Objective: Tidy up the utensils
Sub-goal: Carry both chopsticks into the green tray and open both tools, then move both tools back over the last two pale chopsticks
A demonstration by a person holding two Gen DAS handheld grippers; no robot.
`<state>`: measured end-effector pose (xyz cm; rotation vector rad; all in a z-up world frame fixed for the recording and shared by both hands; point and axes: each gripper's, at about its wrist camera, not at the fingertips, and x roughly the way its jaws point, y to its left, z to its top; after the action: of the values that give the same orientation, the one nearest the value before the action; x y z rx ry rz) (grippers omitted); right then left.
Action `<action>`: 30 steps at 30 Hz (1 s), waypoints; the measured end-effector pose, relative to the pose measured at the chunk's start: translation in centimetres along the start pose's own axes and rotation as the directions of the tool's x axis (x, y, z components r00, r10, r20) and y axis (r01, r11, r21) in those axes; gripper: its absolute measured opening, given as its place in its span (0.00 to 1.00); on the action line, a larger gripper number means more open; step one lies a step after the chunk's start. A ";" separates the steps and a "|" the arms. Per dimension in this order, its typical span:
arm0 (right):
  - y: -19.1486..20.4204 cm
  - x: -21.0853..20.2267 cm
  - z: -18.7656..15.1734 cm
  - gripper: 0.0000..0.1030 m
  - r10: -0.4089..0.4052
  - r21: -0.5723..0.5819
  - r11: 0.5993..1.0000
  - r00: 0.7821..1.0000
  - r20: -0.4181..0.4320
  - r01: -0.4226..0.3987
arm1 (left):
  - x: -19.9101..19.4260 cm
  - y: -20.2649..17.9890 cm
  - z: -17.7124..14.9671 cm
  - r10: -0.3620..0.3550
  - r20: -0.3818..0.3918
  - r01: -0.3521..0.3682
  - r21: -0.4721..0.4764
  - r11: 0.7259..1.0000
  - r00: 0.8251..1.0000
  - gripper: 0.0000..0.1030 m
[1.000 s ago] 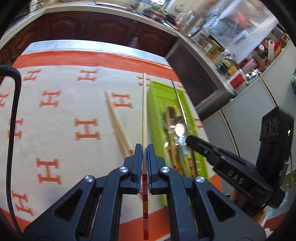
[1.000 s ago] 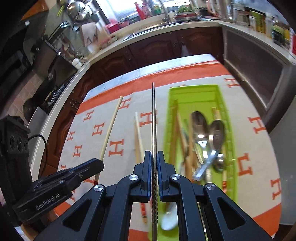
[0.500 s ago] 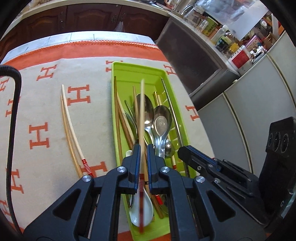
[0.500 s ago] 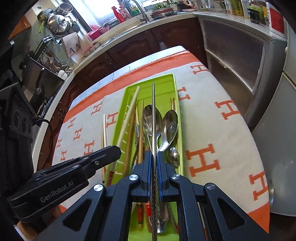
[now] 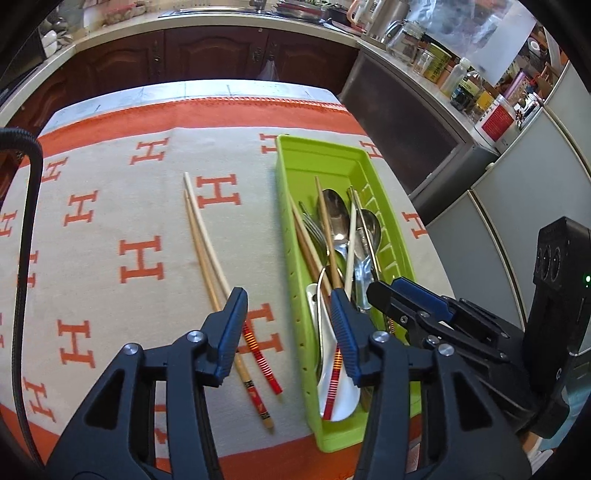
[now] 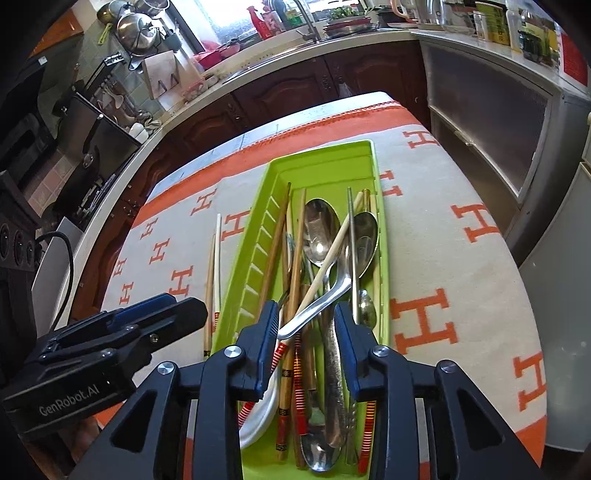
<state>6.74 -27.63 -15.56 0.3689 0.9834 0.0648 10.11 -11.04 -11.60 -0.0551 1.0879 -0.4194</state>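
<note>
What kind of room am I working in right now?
Most likely a home kitchen. A sink tap sits on the counter above dark wood cabinets, pots hang on the wall, and jars crowd the side counter.

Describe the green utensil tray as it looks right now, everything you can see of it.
The green tray is a long, narrow bin of bright lime plastic with raised walls, a ribbed ledge along one side and small holes along the other wall. It lies flat on the H-patterned cloth, lengthwise away from the cameras. Inside, chopsticks, metal spoons, a fork and a white spoon lie loosely crossed. Both grippers hover open above its near end.
</note>
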 end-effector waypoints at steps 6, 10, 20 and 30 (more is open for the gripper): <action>0.8 -0.4 -0.5 0.35 -0.004 -0.004 1.000 1.000 0.005 0.004 | -0.7 1.4 -0.9 0.027 0.004 -0.027 0.000 1.000 1.000 0.42; 0.9 -0.6 -1.0 0.35 -0.005 -0.008 1.000 1.000 -0.008 0.005 | -1.0 2.2 -1.2 0.041 0.011 -0.041 -0.018 0.999 0.999 0.42; 2.8 -0.7 -1.6 0.35 -0.022 -0.049 0.999 1.000 -0.018 0.021 | -2.7 4.0 -2.0 0.082 0.054 -0.081 -0.019 0.997 0.995 0.42; 6.7 -2.3 -1.4 0.35 -0.005 -0.133 0.991 1.000 0.029 0.009 | -5.0 6.5 -2.8 0.118 0.104 -0.116 -0.027 0.993 0.988 0.42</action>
<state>5.10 -21.47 -12.20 0.2434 0.9469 0.1181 7.69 -2.86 -10.22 -0.0307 0.9863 -0.2963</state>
